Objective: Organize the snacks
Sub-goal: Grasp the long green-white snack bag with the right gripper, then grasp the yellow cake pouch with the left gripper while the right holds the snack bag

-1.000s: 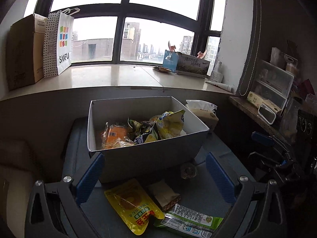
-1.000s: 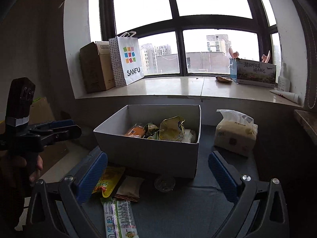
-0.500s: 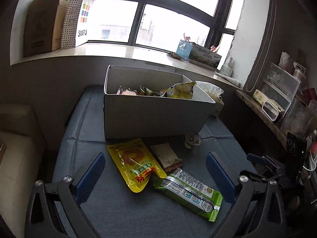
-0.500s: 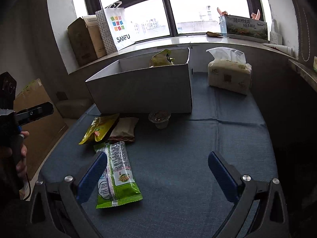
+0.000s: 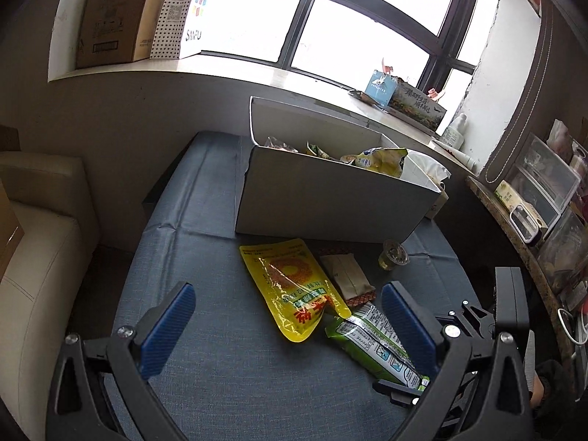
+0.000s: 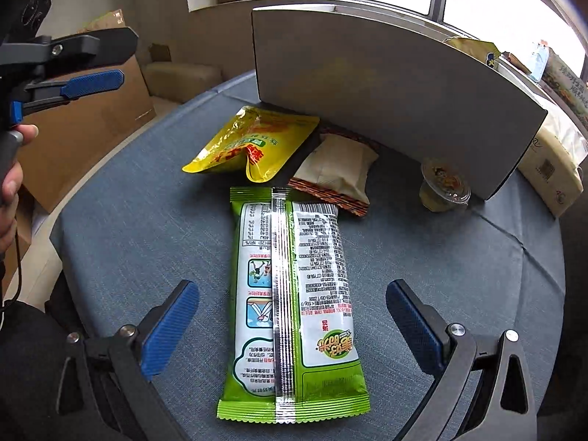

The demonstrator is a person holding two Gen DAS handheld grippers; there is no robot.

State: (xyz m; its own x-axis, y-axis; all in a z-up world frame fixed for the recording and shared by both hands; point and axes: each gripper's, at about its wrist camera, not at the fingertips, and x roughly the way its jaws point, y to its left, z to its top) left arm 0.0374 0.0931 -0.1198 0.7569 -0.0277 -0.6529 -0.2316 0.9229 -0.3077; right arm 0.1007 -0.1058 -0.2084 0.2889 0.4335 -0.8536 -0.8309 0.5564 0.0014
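Now right gripper (image 6: 292,325) jaws wide, empty, astride green packet (image 6: 292,305), barcode up; left gripper (image 5: 286,325) likewise; bag (image 5: 191,11) reads SANFU.

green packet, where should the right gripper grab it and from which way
Probably across its width near the middle, coming down from above. The green packet lies flat, seam up, lengthwise between the open fingers of the right gripper, so they can close on its long edges. Its far end nearly touches the brown packet, so stay on the near half.
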